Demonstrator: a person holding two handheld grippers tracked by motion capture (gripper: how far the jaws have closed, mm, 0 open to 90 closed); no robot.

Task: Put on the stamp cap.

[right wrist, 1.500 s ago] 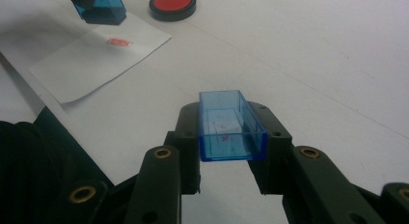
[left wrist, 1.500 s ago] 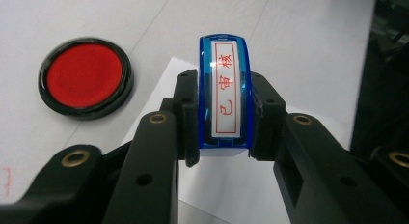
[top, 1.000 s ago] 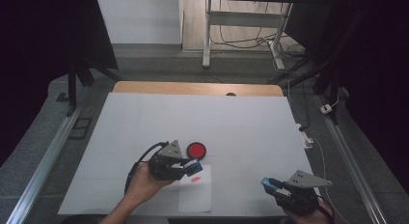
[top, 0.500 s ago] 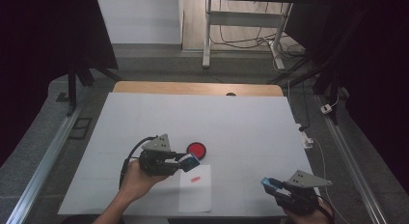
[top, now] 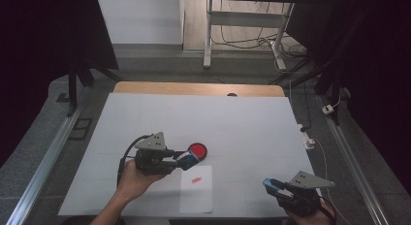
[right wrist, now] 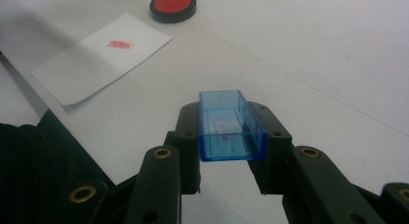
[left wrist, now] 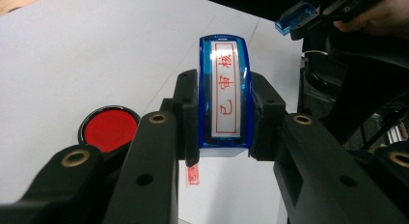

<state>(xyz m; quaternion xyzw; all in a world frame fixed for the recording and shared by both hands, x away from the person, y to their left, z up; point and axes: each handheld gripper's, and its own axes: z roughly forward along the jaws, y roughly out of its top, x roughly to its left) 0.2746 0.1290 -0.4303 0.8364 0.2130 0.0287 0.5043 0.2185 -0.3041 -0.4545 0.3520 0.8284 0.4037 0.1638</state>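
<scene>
Pinching between left gripper (left wrist: 224,115) jaws: blue stamp (left wrist: 224,91); right gripper (right wrist: 231,137) clamping stamp cap (right wrist: 230,125).

My left gripper (top: 190,157): black body, grey three-cornered plate on top, black cable looping off rear. Right gripper (top: 272,184): same black build, same grey plate. In both gripper views I see matte black jaws, angular, brass-ringed screw holes along arms, plain smaller holes too. Hands, forearms bare, no sleeves or gloves that I see.
</scene>
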